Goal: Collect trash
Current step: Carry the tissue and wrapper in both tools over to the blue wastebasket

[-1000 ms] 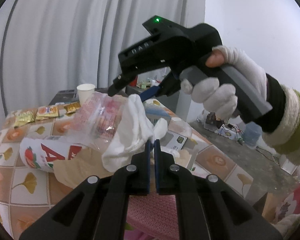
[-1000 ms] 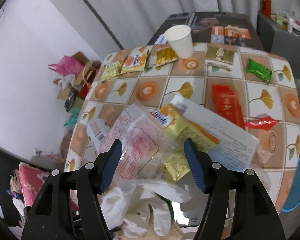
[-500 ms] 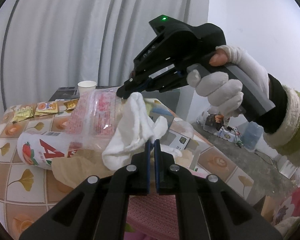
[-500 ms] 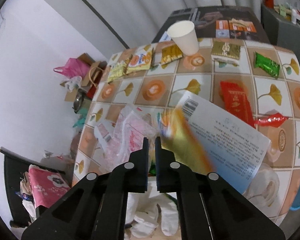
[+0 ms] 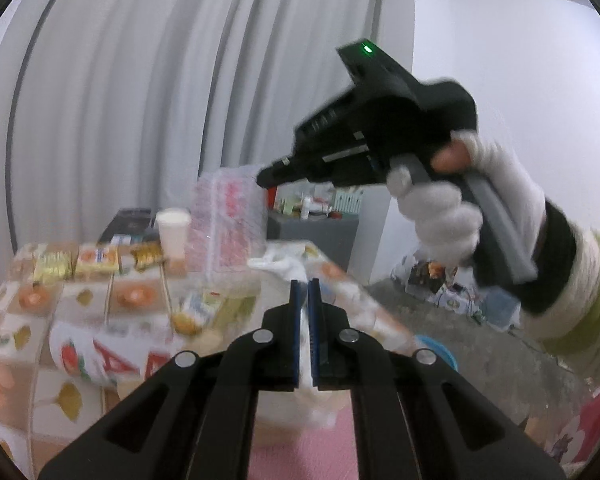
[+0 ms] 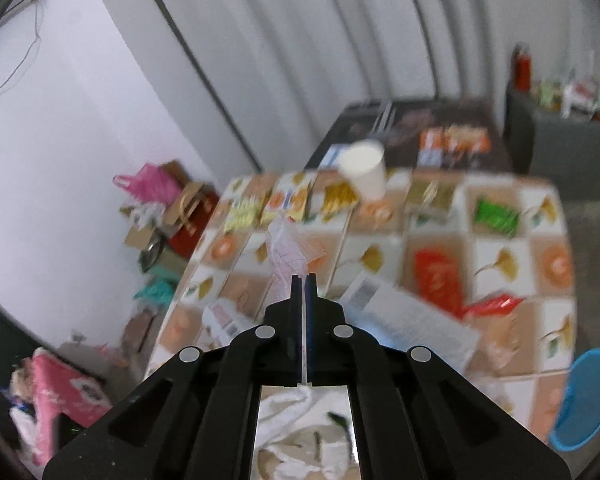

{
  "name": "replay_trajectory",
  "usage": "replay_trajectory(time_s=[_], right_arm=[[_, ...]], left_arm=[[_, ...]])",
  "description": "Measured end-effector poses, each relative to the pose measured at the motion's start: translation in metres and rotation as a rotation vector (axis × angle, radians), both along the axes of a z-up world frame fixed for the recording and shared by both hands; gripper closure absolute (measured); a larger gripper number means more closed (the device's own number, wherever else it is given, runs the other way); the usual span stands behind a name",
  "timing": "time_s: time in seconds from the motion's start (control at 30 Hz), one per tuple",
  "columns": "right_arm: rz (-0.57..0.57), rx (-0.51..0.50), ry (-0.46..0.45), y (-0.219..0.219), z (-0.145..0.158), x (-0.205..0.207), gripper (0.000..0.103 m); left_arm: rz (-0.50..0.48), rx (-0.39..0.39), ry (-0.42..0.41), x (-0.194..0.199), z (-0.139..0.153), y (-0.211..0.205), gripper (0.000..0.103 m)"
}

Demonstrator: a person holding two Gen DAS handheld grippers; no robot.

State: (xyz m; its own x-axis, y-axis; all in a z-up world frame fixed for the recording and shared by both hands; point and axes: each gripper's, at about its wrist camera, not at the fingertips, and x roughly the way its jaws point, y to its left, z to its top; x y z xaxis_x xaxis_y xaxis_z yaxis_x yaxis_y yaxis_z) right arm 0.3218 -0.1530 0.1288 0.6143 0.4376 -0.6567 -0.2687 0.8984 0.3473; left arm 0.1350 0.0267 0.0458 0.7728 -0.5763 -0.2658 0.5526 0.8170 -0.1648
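Note:
A clear plastic wrapper [image 6: 288,252] with pink print hangs above the table from my right gripper [image 6: 303,278], which is shut on its upper edge. The left wrist view shows the same wrapper [image 5: 224,216] dangling from the right gripper [image 5: 266,176], which a gloved hand [image 5: 440,208] holds high. My left gripper [image 5: 305,282] is shut on a crumpled white bag [image 5: 278,264], a strip of it pinched between the pads. That white bag [image 6: 284,408] lies below the right gripper.
The tiled tablecloth [image 6: 496,264] carries a paper cup [image 6: 364,172], yellow packets [image 6: 276,204], a green packet [image 6: 496,212], a red packet [image 6: 436,276] and a printed sheet [image 6: 404,320]. A blue basin [image 6: 584,396] sits on the floor beside the table. A lettered carton [image 5: 100,356] lies near the left gripper.
My right gripper went from open over the pile to shut on the clear wrapper and lifted it upward. The left gripper rose with the white bag in it.

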Motion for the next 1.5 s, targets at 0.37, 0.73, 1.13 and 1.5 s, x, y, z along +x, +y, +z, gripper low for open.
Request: replay_trajectory(time_s=[0.37, 0.73, 1.13, 1.5], right_arm=[[-0.215, -0.001, -0.221, -0.097, 0.060, -0.082, 0.103], [-0.368, -0.004, -0.245, -0.192, 0.054, -0.162, 0.103], [-0.366, 0.027, -0.167, -0.208, 0.014, -0.175, 0.103], [-0.358, 0.045, -0.174, -0.211, 0.015, -0.180, 0.103]], left_arm=[[-0.014, -0.049, -0.014, 0.034, 0.077, -0.014, 0.100], [-0.013, 0.024, 0.147, 0.047, 0.098, -0.028, 0.063], [0.123, 0.410, 0.584, 0.097, -0.024, -0.041, 0.075], [0.132, 0.342, 0.360, 0.082, 0.033, -0.044, 0.096]])
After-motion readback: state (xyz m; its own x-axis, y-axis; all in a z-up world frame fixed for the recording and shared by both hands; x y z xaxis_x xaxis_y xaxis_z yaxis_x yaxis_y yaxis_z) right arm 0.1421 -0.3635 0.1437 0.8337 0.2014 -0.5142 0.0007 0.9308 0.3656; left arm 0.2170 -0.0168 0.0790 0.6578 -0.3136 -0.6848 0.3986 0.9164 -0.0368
